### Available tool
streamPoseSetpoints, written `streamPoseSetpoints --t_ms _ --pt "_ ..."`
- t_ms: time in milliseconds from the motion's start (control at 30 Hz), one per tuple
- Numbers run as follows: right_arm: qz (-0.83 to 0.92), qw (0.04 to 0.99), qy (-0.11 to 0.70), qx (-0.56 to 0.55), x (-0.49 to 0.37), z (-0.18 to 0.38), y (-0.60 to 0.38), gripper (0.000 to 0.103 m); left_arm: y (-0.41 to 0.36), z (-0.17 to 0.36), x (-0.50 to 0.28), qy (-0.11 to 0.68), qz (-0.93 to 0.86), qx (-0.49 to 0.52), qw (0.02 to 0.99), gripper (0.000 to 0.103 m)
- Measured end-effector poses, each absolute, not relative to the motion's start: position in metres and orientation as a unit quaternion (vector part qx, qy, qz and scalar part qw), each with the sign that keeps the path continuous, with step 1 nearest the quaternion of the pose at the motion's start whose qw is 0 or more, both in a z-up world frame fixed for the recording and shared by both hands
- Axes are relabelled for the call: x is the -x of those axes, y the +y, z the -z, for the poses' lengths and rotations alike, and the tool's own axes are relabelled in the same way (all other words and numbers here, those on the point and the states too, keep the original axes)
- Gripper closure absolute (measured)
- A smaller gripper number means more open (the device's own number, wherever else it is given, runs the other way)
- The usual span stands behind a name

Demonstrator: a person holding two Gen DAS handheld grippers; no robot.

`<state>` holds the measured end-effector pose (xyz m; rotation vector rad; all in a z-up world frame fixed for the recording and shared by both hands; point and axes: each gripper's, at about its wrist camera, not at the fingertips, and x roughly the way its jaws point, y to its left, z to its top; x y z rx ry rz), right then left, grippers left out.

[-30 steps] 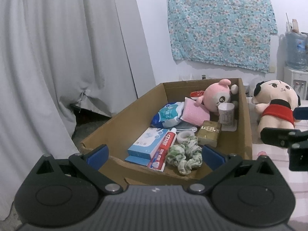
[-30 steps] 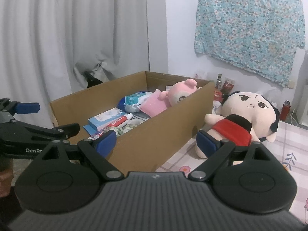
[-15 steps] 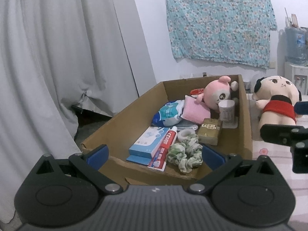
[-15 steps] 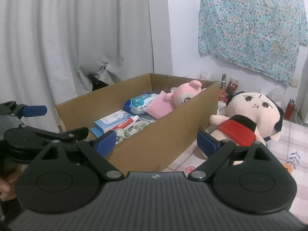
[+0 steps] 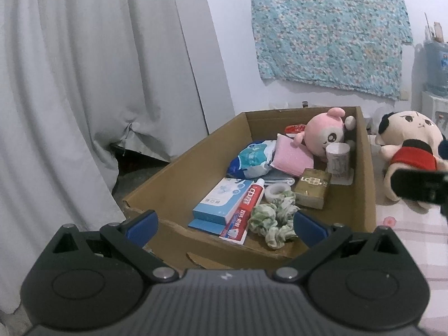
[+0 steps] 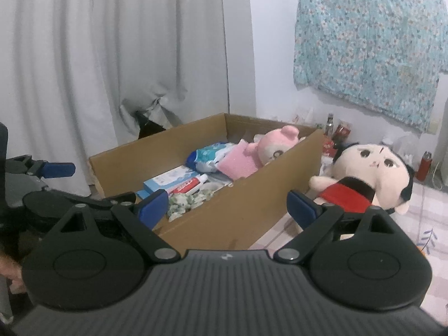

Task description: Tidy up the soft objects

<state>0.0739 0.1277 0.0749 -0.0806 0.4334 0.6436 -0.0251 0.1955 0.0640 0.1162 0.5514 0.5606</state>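
Jaws of both the left gripper (image 5: pixel 225 225) and right gripper (image 6: pixel 228 205) stand apart, empty, short of the box (image 6: pixel 240 210). Likely the approach step: next, reach the doll (image 6: pixel 366 179) on the floor beside it.

The gold box (image 5: pixel 313 187) reads "LC"; the toothpaste tube (image 5: pixel 245 206) bears Chinese characters.

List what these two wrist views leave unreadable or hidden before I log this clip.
- Cardboard box floor, right wrist view: its near wall hides most contents.
- Big plush doll, left wrist view: lower body covered by the right gripper; its jaws run off the frame edge.
- White cup print, left wrist view: too small to read.
- Bottles by the wall, right wrist view: small, blurred.
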Motion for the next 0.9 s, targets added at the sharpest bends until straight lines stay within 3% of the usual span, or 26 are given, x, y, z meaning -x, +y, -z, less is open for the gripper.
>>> streamPoseSetpoints --t_ms 900 --pt "-0.320 0.920 0.219 0.053 -0.072 -0.067 0.137 0.011 0.207 -0.065 0.027 0.268 -0.266 -0.012 0.926 0.000"
